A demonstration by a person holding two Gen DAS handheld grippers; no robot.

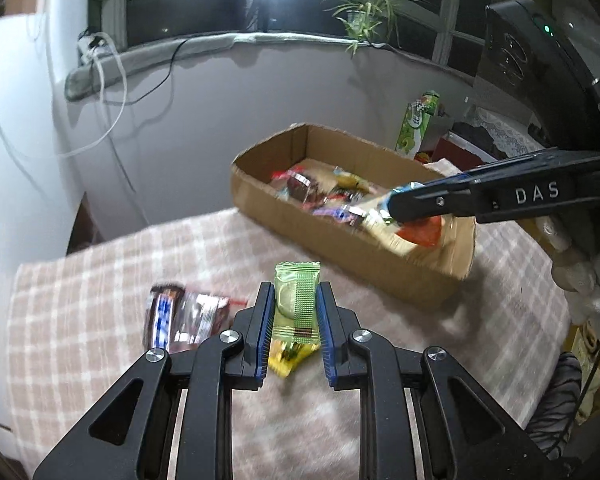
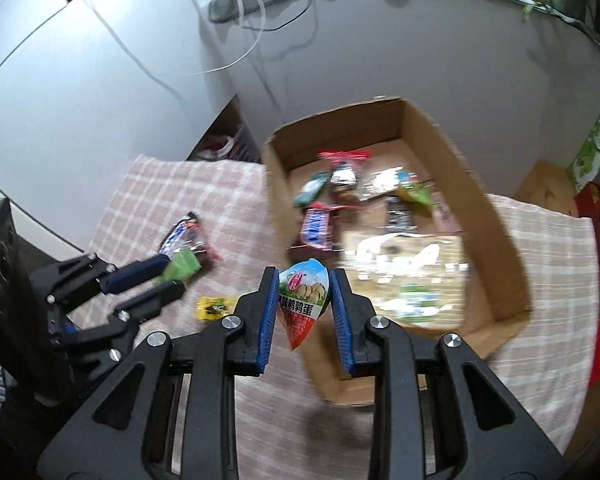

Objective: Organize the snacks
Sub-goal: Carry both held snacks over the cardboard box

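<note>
My left gripper (image 1: 296, 292) is shut on a green wrapped snack (image 1: 297, 300), held above the checked cloth; the same gripper (image 2: 168, 276) and green snack (image 2: 184, 266) show at the left of the right wrist view. A yellow candy (image 1: 290, 360) lies on the cloth beneath it. My right gripper (image 2: 304, 280) is shut on a pointed packet with a red bottom (image 2: 303, 304), just in front of the cardboard box (image 2: 500, 240). In the left wrist view that right gripper (image 1: 396, 208) hangs over the box (image 1: 340, 256) near its front corner. Several wrapped snacks (image 2: 340, 196) lie inside the box.
Chocolate bars (image 1: 180, 316) lie on the pink checked cloth (image 1: 80, 300) left of my left gripper. A green carton (image 1: 416, 124) stands behind the box. A white wall, cables and a window sill with a plant (image 1: 364, 12) rise behind the table.
</note>
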